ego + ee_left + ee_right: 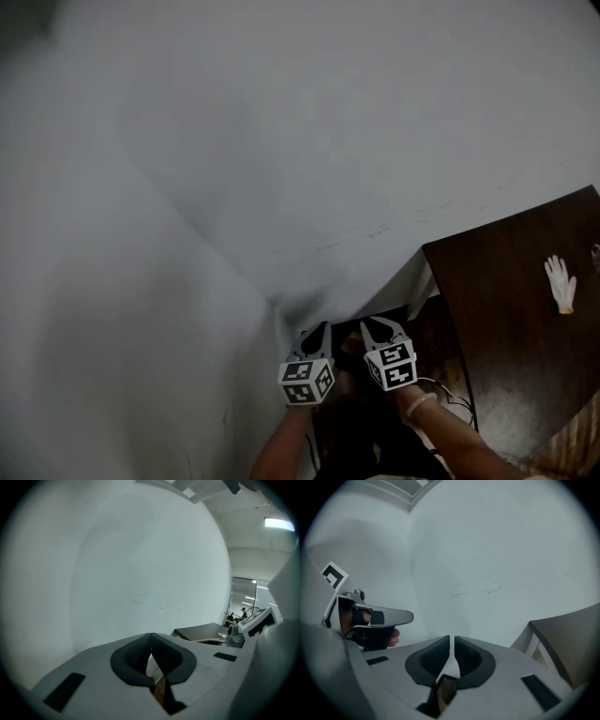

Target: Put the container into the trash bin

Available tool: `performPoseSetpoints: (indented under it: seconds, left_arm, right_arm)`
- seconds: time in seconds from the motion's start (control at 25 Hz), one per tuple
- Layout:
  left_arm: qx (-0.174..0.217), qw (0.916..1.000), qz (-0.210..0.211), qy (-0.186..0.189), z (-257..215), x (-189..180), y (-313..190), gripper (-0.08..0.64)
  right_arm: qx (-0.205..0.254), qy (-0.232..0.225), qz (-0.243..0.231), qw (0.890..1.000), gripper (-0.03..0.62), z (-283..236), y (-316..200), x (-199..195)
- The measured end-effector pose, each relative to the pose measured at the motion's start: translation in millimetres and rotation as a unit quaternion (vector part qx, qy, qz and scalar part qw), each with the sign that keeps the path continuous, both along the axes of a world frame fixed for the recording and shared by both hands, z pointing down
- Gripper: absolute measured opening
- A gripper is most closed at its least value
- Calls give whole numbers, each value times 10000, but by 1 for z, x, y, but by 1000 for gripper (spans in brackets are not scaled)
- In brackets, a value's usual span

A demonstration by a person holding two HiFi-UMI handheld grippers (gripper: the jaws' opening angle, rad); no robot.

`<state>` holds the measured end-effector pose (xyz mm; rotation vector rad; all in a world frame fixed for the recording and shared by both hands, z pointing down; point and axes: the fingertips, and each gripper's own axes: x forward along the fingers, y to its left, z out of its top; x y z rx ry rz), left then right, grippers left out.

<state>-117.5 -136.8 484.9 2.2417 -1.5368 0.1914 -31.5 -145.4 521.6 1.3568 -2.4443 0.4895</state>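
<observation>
Before the white wall point(328, 141), you hold the left gripper point(320, 330) with its jaws pressed together and empty, and the right gripper point(378, 327) closed to a thin slit, also empty. Where the container is, I cannot tell.

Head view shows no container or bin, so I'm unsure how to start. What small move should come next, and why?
Probably swing toward the dark table to look for them. The left gripper and right gripper are both shut on nothing, pointed at a white wall, with neither container nor bin in sight.
</observation>
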Motion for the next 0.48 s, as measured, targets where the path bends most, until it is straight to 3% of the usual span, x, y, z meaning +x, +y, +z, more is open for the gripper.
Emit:
performPoseSetpoints:
  seconds: [0.48]
  left_arm:
    - [390, 9992, -90, -44, -64, 2, 20, 20]
  right_arm:
    - [653, -210, -24, 9976, 32, -80, 24, 5]
